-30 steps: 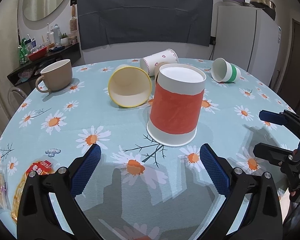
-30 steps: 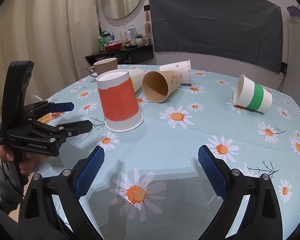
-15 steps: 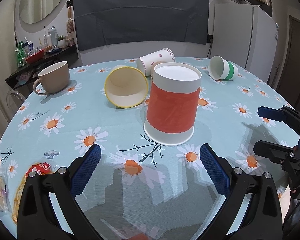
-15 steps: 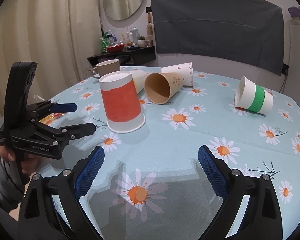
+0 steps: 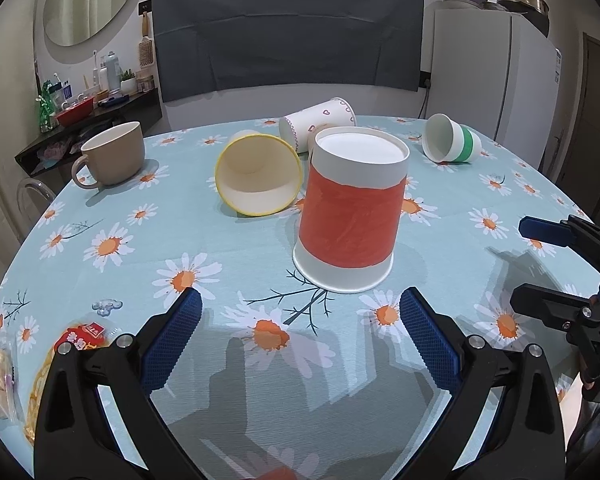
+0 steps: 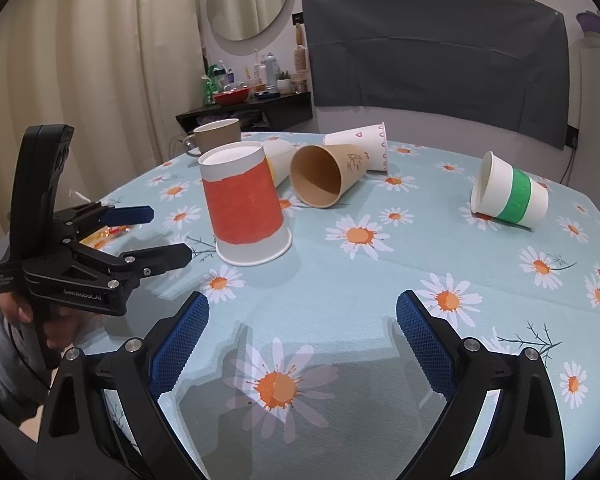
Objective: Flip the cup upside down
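A red-banded white paper cup stands upside down on the daisy tablecloth, its base up; it also shows in the right wrist view. My left gripper is open and empty, just short of that cup; it shows from the side in the right wrist view. My right gripper is open and empty over bare cloth; it appears at the right edge of the left wrist view. A yellow-rimmed cup, a brown cup, a heart-print cup and a green-banded cup lie on their sides.
A beige mug stands upright at the far left of the round table. A snack packet lies by the near left edge. A dark shelf with bottles and a white fridge stand beyond the table.
Both grippers stay open. The left wrist view has shifted slightly, so the red-banded cup sits a little lower and closer; the cups have not moved.
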